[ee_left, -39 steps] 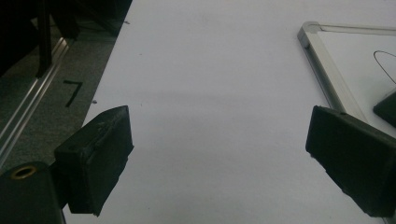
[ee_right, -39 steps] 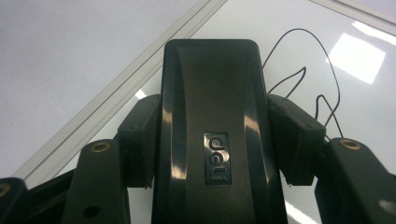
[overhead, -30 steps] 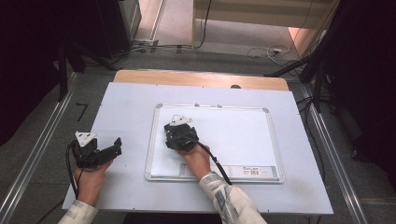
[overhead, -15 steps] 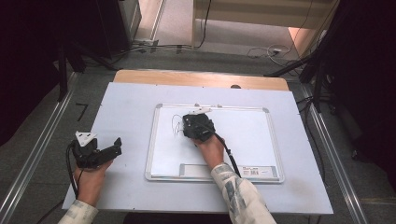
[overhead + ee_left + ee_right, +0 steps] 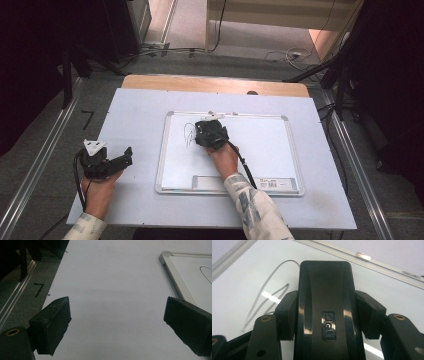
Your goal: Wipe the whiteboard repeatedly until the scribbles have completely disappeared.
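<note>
Your left gripper (image 5: pixel 122 159) rests near the bench's left edge, jaws wide open, holding nothing. Your right gripper (image 5: pixel 210 131) squeezes the black eraser (image 5: pixel 324 312) on the whiteboard (image 5: pixel 260 145), near its top left corner. Black lines (image 5: pixel 188 134) remain to wipe.

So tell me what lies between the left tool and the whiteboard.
Nothing: in the high view, bare table separates the left tool from the whiteboard; the left gripper view shows the same bare stretch.

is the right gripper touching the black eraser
Touching. In the right gripper view, both pads of the right gripper press the sides of the eraser, with no gap.
</note>
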`<state>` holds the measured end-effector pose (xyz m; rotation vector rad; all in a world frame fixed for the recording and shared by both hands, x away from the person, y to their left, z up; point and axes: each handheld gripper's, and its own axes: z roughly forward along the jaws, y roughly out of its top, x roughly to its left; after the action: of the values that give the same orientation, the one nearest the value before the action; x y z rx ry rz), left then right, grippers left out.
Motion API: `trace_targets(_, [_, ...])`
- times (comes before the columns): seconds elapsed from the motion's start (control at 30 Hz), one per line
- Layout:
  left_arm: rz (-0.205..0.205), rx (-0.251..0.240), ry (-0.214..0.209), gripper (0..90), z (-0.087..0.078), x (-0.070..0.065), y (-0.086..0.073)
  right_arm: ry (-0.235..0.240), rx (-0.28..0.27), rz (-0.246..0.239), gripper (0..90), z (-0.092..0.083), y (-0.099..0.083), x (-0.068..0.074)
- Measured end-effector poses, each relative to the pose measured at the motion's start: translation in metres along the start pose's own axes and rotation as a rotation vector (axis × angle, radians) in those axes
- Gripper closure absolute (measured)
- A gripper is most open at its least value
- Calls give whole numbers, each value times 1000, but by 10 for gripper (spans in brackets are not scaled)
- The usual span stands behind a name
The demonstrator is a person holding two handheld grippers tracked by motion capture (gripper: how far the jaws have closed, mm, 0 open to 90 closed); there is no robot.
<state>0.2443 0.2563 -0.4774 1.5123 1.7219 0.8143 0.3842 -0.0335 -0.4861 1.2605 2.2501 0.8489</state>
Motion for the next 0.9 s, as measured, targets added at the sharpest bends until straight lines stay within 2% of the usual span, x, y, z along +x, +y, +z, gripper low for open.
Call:
trace_targets(0.37, [-2, 0, 0, 78, -1, 1, 0, 50, -10, -61, 383, 4, 6, 38])
trace_targets(0.57, [-2, 1, -1, 78, -1, 2, 0, 79, -13, -75, 382, 5, 8, 54])
trace_targets(0.7, [-2, 1, -1, 78, -1, 2, 0, 86, -18, -74, 383, 7, 10, 56])
trace_targets(0.9, [-7, 5, 3, 78, -1, 4, -1, 85, -19, -64, 383, 12, 15, 48])
